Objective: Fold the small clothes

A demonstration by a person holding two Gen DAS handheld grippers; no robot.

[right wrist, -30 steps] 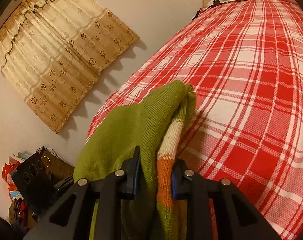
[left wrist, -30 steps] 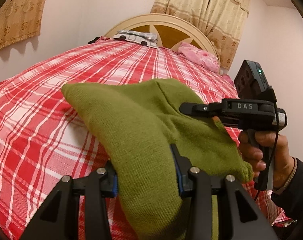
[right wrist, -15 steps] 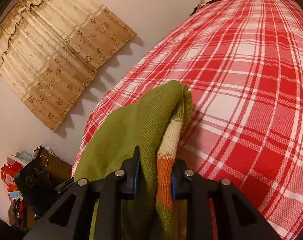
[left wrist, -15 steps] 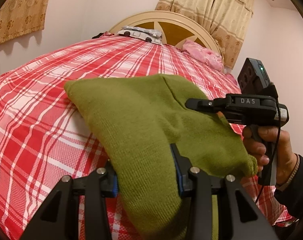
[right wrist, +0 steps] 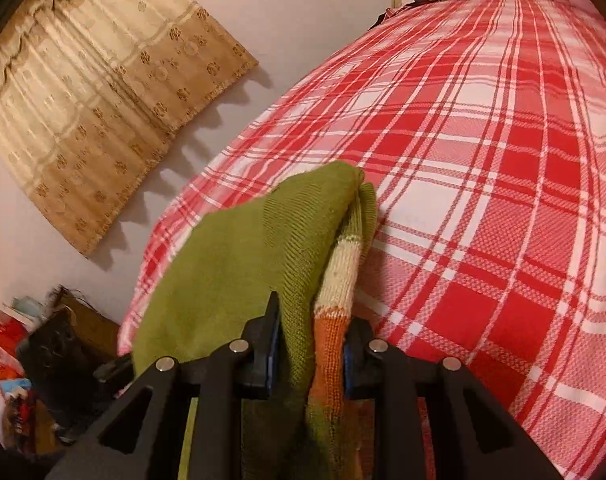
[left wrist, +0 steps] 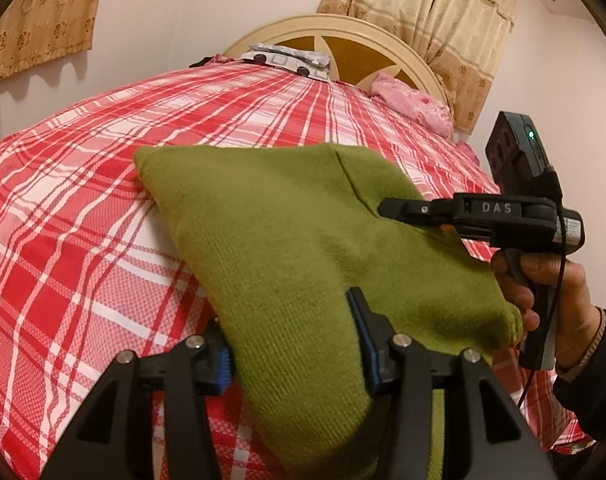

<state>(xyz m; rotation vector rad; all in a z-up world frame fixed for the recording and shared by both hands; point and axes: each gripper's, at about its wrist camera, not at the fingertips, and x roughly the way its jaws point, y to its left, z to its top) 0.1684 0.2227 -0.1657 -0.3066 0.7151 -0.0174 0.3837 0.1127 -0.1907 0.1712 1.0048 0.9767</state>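
A green knit garment [left wrist: 295, 240] is held up over the red plaid bed [left wrist: 83, 220], its far corner resting on the cover. My left gripper [left wrist: 293, 354] has the near fold between its blue pads; its jaws are opening, and the fabric still touches both pads. My right gripper [left wrist: 399, 212], held by a hand [left wrist: 543, 288], grips the garment's right side. In the right wrist view my right gripper [right wrist: 309, 344] is shut on bunched green cloth [right wrist: 255, 248] with a cream and orange striped part [right wrist: 335, 280].
The plaid bed cover [right wrist: 483, 200] stretches away to a rounded headboard [left wrist: 343, 52]. A patterned pillow [left wrist: 287, 58] and a pink pillow [left wrist: 415, 104] lie there. Curtains [right wrist: 103, 100] hang on the wall. Boxes and clutter [right wrist: 31, 360] stand on the floor beside the bed.
The left jaws have spread slightly apart around the green fold. The garment and both hands have stayed about where they were.
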